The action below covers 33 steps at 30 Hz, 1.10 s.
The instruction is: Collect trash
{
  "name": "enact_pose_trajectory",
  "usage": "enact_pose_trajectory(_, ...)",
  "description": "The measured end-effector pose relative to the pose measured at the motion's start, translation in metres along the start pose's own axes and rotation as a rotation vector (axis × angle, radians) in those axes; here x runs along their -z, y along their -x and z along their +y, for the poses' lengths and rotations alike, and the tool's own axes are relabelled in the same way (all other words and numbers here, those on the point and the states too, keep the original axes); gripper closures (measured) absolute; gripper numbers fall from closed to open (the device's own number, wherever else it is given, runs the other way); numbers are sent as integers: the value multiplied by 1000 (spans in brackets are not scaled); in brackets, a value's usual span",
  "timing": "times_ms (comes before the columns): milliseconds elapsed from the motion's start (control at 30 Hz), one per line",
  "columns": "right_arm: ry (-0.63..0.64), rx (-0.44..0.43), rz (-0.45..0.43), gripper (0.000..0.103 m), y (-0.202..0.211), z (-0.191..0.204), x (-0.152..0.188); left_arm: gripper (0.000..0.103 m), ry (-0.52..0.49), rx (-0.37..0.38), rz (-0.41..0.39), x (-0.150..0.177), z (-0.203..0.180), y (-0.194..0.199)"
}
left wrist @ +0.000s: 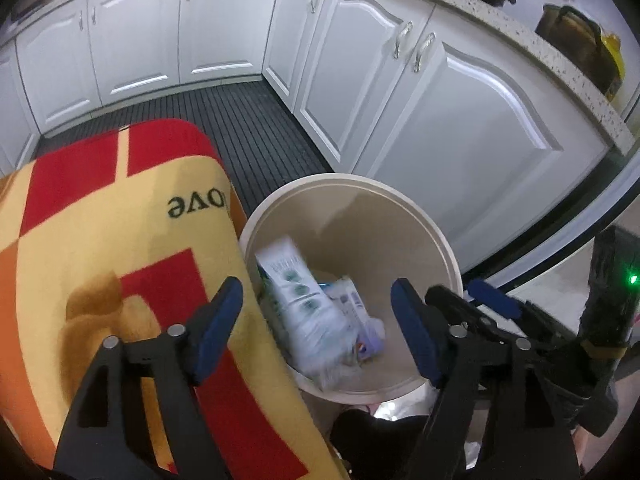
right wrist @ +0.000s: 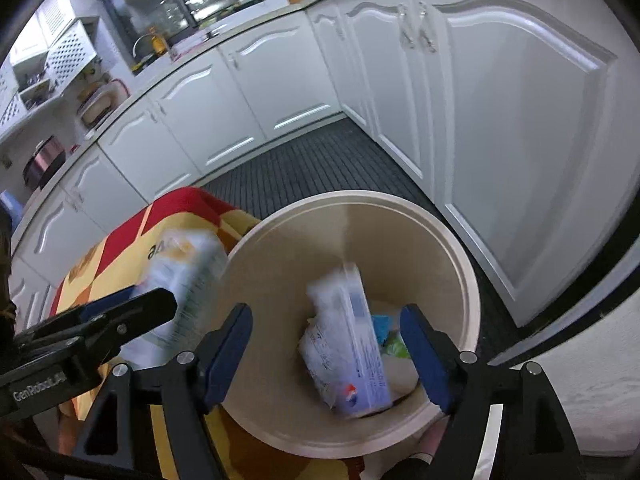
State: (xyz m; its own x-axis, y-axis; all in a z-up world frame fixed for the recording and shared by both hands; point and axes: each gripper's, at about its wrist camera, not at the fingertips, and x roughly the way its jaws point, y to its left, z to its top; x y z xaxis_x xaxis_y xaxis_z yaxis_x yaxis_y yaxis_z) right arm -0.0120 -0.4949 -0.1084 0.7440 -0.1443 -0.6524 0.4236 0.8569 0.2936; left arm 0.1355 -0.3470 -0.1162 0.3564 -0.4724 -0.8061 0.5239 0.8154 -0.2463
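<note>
Hovering over the beige bin, both my tongs gape wide and grip nothing: left gripper, right gripper. Cartons lie inside, between the fingers. A blurred wrapper, left of them, may miss the rim.

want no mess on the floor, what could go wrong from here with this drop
The blurred carton shows right at the left rim of the bin in the right wrist view; it may clip the rim and land on the mat. The open left claw and right claw hang close together over the bin and could knock each other.
</note>
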Motion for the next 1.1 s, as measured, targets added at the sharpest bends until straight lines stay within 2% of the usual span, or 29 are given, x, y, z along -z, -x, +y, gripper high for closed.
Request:
enact_pose_trajectory(233, 32, 11, 7, 29, 10, 8, 17, 26, -4, -60, -38, 10, 10, 19)
enact_pose_trajectory(500, 80, 40, -61, 29, 33, 30, 27, 26, -4, -121, -129, 28, 17, 53)
enact_pose_trajectory(700, 118, 55, -118, 26, 55, 53, 30, 26, 11, -122, -191, 36, 21, 84)
enact_pose_trajectory(933, 147, 57, -169, 25, 81, 76, 36, 26, -11, -160, -285, 50, 15, 121)
enact_pose_trajectory(1100, 146, 63, -229, 21, 105, 89, 41, 26, -29, -185, -348, 65, 10, 145)
